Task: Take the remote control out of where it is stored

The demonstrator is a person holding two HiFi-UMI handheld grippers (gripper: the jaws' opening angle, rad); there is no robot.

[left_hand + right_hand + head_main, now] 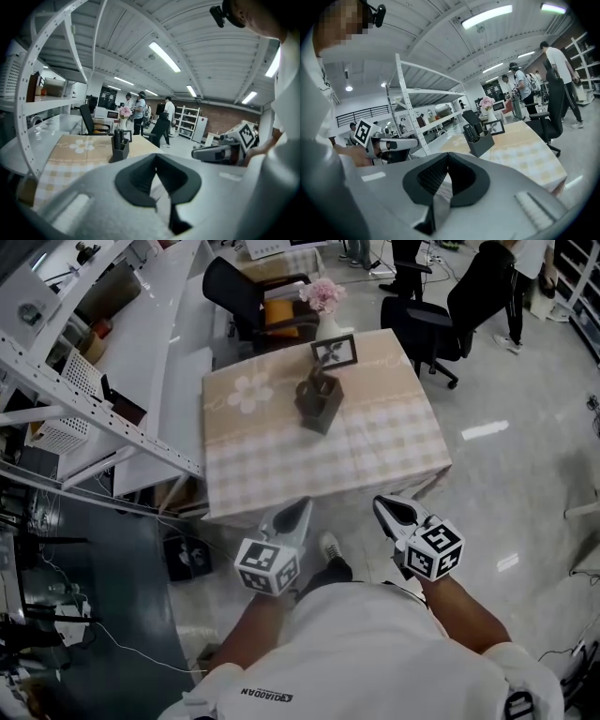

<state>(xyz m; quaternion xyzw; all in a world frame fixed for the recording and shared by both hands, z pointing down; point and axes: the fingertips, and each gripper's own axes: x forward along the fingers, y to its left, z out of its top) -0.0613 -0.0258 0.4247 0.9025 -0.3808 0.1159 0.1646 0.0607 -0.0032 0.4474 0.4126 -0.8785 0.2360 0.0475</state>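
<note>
Remote control point(469, 132) stands on end in a dark holder point(483, 143) on the checked table point(281, 460). Its long axis is near vertical, top end up, leaning slightly. The holder lies at twelve o'clock from both grippers, well apart. Left gripper point(303, 506) and right gripper point(381, 505): jaws pressed together, nothing between.

remote control point(470, 132) half hidden in holder point(482, 145)
</note>
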